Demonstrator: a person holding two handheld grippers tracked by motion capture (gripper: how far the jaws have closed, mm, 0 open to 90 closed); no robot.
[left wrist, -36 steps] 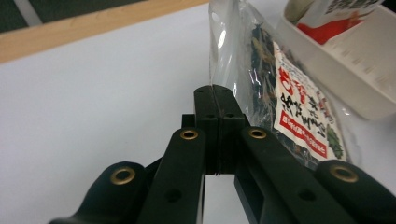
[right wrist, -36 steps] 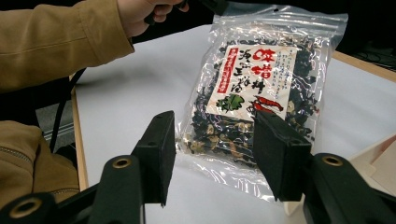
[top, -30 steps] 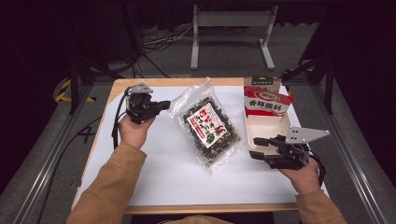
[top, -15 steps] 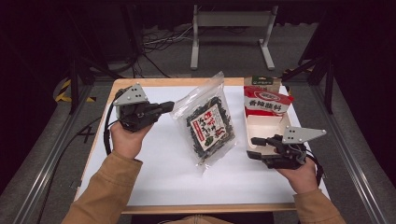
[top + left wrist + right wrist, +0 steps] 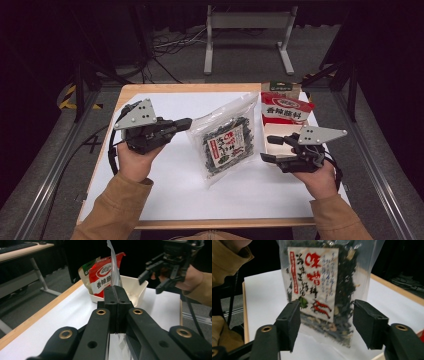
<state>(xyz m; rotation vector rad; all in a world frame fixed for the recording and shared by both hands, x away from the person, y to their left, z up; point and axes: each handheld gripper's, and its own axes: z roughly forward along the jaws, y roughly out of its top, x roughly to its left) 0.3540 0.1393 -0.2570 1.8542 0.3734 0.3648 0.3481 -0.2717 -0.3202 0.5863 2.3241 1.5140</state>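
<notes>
**Two grippers, one seaweed bag in mid-handover**

One clear bag of dried seaweed (image 5: 225, 142) hangs tilted above the white desk (image 5: 175, 185), pinched at its upper edge by the left gripper (image 5: 186, 123), whose fingers are clamped tight on the plastic. The right gripper (image 5: 269, 148) waits just beside the bag's other edge; its fingers have just been opening and stand apart, touching nothing. This looks like a lift-and-pass step. Next, the right gripper likely needs to close in on the bag's free edge without crushing its contents. Behind, a white tub (image 5: 280, 135) holds a red packet (image 5: 285, 107). Dark floor, cables and a metal stand surround the desk.
</notes>
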